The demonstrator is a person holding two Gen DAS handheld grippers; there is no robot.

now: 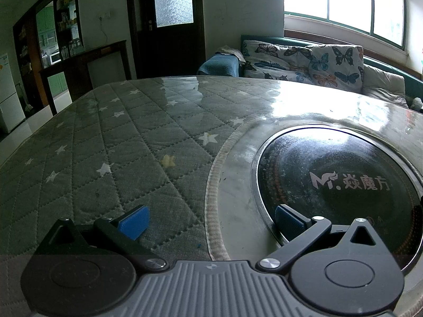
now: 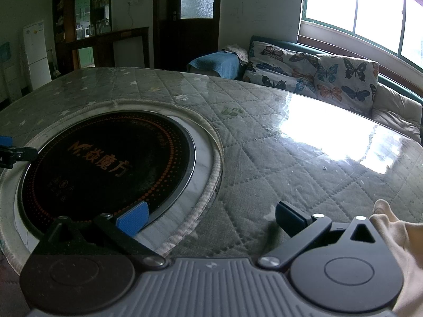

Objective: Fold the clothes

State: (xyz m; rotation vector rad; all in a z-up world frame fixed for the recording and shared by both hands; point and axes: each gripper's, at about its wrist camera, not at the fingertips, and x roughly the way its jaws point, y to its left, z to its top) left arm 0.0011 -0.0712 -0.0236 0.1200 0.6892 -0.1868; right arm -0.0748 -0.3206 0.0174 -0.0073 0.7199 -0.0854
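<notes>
Left gripper (image 1: 210,220) low over the tabletop (image 1: 127,137), jaws spread wide with nothing between them; blue pads (image 1: 134,222) clear of the quilted, star-printed cover (image 1: 87,158) under a glossy sheet. Right pad over the rim of the round black induction cooktop (image 1: 330,185) set into the middle of the tabletop, inside a ring of corded trim (image 1: 211,190).

Right gripper (image 2: 211,219) likewise low and spread, empty, left pad above the cooktop's (image 2: 105,163) near rim, right pad above quilted cover. Pale cream garment (image 2: 396,240) bunched at the near right edge of the tabletop, just beside the right gripper's housing, apart from the jaws; only a fold of it visible. Tip of the left gripper (image 2: 8,150) poking in at the far left edge of the right wrist view.

Beyond the far edge: butterfly-print cushions (image 1: 304,60) on a sofa below a bright window (image 1: 343,0), a dark door (image 1: 169,23), a white fridge (image 2: 35,55).
</notes>
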